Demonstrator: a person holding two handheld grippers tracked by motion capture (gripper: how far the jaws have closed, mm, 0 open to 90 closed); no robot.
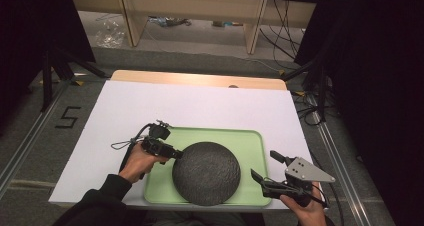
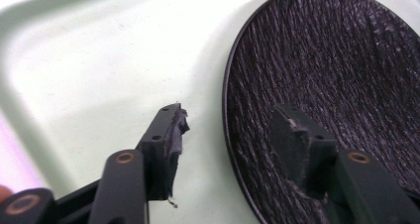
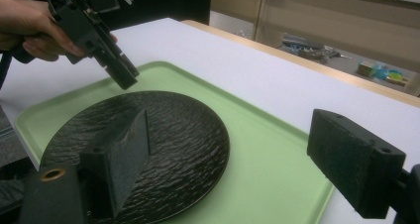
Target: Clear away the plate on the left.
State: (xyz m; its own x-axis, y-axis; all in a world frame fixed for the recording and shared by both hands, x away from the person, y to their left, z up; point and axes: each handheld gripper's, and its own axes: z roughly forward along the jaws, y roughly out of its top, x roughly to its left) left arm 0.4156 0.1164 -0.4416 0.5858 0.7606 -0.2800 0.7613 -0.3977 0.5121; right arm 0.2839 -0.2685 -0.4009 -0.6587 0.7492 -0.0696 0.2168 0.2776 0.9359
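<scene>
The round black plate with a rough, ridged surface (image 1: 206, 173) lies flat in the pale green plastic tray (image 1: 252, 141), which sits on the white table top (image 1: 200, 103). The left gripper (image 1: 176, 154) is released, jaws spread astride the plate's edge: in the left gripper view one pad (image 2: 171, 135) hangs over bare tray just outside the rim, the other over the plate's textured face. The right gripper (image 1: 266, 167) is also released, jaws wide apart, at the tray's corner just beside the plate's opposite side, not touching it.
</scene>
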